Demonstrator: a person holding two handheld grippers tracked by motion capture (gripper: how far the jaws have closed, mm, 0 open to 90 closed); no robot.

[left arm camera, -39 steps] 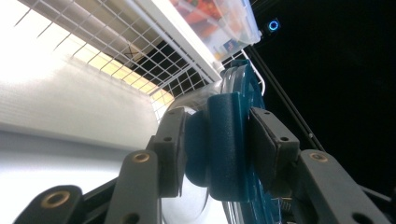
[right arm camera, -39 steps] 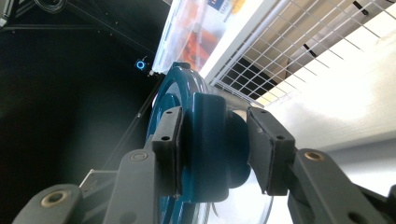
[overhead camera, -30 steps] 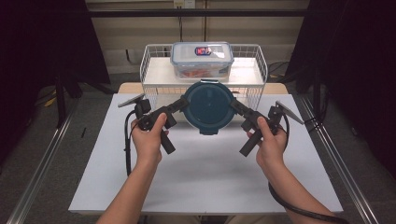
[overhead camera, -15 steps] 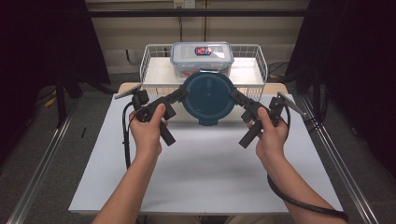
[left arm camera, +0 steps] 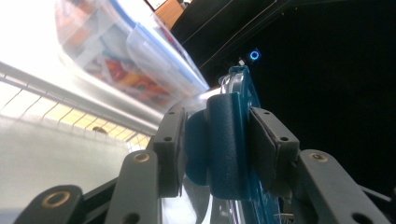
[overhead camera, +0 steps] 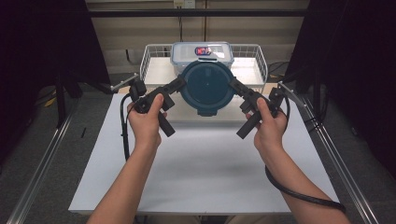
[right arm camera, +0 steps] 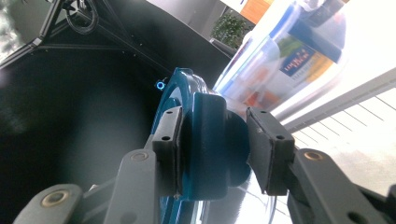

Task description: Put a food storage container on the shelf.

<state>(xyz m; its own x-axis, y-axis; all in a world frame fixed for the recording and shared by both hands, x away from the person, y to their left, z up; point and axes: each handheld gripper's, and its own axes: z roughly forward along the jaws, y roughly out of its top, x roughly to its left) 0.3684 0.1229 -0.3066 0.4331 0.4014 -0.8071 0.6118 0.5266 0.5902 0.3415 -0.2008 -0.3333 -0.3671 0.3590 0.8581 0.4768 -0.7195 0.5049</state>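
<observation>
Both hands have risen — left gripper (overhead camera: pixel 180 85) and right gripper (overhead camera: pixel 234 87) clamp the round teal container (overhead camera: pixel 207 87) aloft.

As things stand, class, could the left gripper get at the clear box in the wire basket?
Probably not yet. The left gripper is shut on the round blue container, which both grippers hold up right in front of the clear box in the basket.

Round container between two tongs, above the surface

The round container (overhead camera: pixel 207 87) sits between the left tongs (overhead camera: pixel 178 85) and the right tongs (overhead camera: pixel 236 87); behind it, a box (overhead camera: pixel 202 52) lies in the wire basket (overhead camera: pixel 254 59).
</observation>
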